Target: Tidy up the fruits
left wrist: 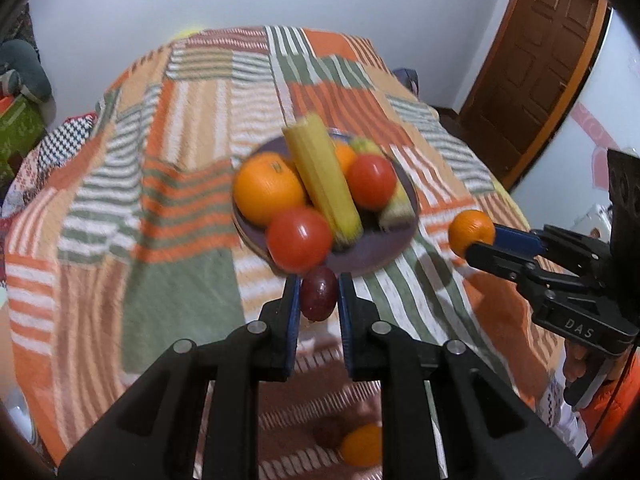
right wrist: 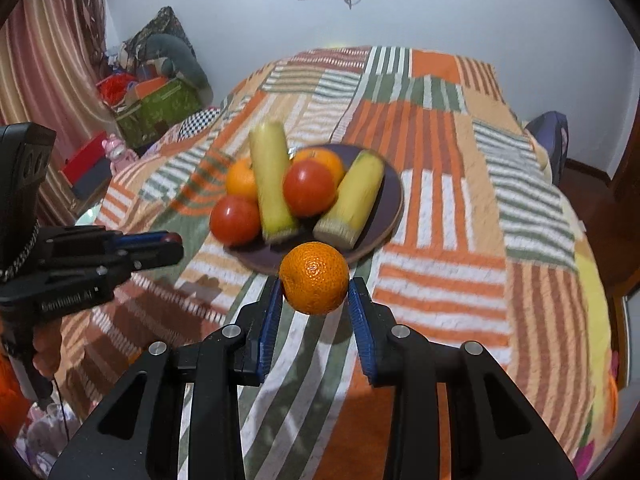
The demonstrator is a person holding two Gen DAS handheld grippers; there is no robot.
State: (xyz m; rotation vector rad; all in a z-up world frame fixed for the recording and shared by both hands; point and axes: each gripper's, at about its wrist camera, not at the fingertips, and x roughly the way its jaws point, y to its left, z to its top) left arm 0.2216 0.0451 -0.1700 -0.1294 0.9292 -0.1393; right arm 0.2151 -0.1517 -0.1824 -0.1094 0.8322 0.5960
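now left gripper clamps what looks like a plum, right gripper a mandarin.

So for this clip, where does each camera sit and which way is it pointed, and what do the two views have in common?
Left wrist: sits on the left gripper, looking forward over its fingers, which clamp a dark red plum, toward the dark purple plate; the right gripper enters from the right.
Right wrist: sits on the right gripper, which clamps a small orange mandarin, facing the same plate; the left gripper enters from the left.
Shared: plate, both grippers, striped patchwork cloth.
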